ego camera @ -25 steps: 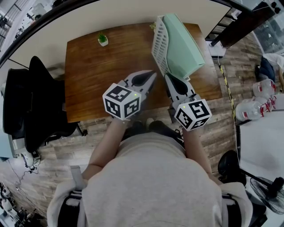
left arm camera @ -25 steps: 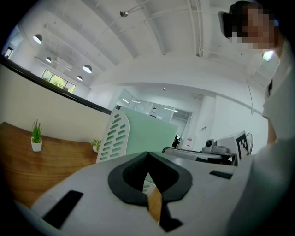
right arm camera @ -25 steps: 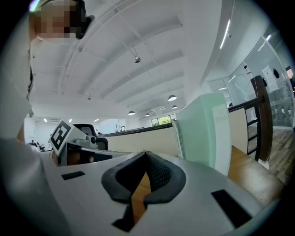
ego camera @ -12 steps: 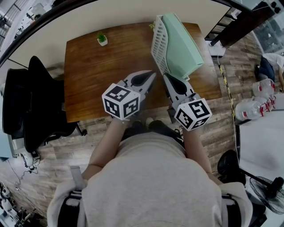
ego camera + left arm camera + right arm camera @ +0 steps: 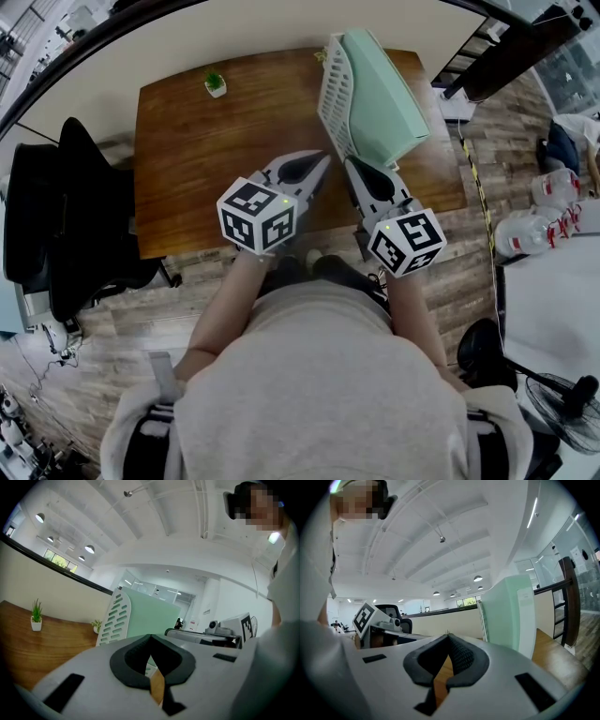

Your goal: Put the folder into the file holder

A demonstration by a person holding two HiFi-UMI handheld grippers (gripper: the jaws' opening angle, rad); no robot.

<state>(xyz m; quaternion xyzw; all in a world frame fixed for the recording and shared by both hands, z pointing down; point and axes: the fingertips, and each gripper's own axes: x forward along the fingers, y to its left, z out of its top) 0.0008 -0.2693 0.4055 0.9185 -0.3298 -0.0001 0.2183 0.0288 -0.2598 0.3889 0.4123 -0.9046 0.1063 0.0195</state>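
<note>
A pale green folder (image 5: 386,94) stands upright inside the white slotted file holder (image 5: 336,89) at the right of the wooden desk (image 5: 216,159). My left gripper (image 5: 323,159) is shut and holds nothing, its tips near the holder's front end. Just to its right, my right gripper (image 5: 350,163) is also shut and holds nothing, below the folder's near edge. In the left gripper view the shut jaws (image 5: 150,637) point toward the holder (image 5: 114,618) and folder (image 5: 152,616). The right gripper view shows shut jaws (image 5: 448,635) with the folder (image 5: 511,613) to the right.
A small potted plant (image 5: 217,82) stands at the desk's far left. A black office chair (image 5: 56,225) sits left of the desk. Water bottles (image 5: 544,216) lie on the floor at the right, beside a white surface (image 5: 553,309).
</note>
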